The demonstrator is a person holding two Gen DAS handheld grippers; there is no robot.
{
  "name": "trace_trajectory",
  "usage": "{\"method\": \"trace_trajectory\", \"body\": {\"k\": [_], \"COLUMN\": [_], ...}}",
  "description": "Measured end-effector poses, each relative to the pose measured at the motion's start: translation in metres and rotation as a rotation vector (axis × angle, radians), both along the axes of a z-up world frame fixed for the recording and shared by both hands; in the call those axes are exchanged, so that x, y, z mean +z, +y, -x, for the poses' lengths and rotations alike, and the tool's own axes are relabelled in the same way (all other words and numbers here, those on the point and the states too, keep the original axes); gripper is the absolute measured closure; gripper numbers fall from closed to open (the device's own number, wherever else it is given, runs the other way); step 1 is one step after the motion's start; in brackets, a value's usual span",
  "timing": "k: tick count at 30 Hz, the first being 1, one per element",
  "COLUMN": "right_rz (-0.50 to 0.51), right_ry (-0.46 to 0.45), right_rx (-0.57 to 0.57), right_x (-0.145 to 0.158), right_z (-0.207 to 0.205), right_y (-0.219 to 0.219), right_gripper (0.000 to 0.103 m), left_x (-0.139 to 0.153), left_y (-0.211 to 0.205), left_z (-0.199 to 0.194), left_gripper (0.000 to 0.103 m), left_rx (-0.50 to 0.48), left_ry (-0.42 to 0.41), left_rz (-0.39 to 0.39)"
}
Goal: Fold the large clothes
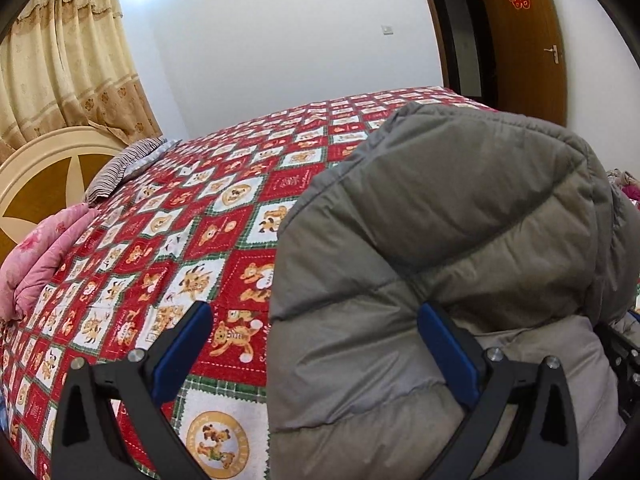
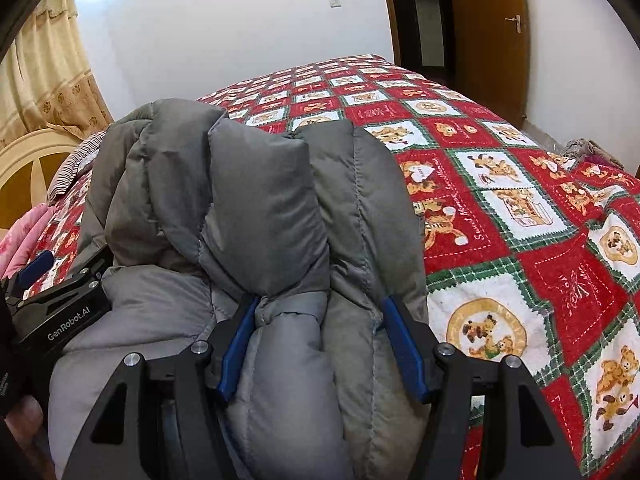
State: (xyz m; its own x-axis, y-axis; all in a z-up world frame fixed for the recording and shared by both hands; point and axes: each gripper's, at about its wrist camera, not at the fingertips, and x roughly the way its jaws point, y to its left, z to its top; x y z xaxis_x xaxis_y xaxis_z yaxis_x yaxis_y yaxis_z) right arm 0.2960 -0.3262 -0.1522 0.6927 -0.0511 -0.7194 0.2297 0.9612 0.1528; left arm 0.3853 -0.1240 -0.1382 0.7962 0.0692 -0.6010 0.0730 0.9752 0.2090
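Note:
A grey quilted puffer jacket [image 1: 440,240] lies bunched on a bed with a red bear-print cover [image 1: 180,220]. My left gripper [image 1: 316,316] is open at the jacket's left edge; its right finger [image 1: 444,344] presses into the padding, its left finger [image 1: 188,344] is over the bedcover. In the right wrist view the jacket [image 2: 260,208] fills the middle. My right gripper [image 2: 320,320] has its jaws closed on a thick fold of the jacket. The left gripper's body [image 2: 60,300] shows at the left, beside the jacket.
A pink quilt [image 1: 44,256] and a striped pillow [image 1: 120,168] lie by the cream and brown headboard [image 1: 44,184]. Beige curtains [image 1: 60,60] hang at the left. A wooden door [image 1: 524,40] stands beyond the bed. Bedcover [image 2: 520,200] stretches to the right.

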Motion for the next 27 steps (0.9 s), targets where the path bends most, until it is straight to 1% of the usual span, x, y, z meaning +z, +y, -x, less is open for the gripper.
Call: {"method": "trace_trajectory", "body": {"k": [11,16,21,24,27], "right_rz": [-0.008,-0.010,-0.014,-0.017,-0.023], "right_ry": [0.008,0.012,0.010,0.012,0.011], "right_rx": [0.005,0.008,0.010,0.019,0.035], "right_x": [-0.007,-0.009,-0.010,-0.011,-0.012], "right_z": [-0.004,-0.007,-0.008,-0.009,-0.009], "right_y": [-0.006,-0.008,-0.009,-0.010,-0.013], "right_gripper": [0.036,0.036,0.035,0.034,0.033], "left_x": [-0.006,-0.009,-0.009,-0.008,-0.002], "left_y": [0.002,0.005,0.007,0.015,0.028], "left_z": [-0.005,-0.009,-0.010,-0.005,0.007], "left_gripper": [0.000,0.000,0.000,0.000,0.000], "left_rx": [-0.008,-0.012,-0.016,-0.025,-0.061], "left_ry": [0.033,0.057,0.066,0.083,0.109], "left_rz": [0.033,0.065,0.080,0.109,0.186]}}
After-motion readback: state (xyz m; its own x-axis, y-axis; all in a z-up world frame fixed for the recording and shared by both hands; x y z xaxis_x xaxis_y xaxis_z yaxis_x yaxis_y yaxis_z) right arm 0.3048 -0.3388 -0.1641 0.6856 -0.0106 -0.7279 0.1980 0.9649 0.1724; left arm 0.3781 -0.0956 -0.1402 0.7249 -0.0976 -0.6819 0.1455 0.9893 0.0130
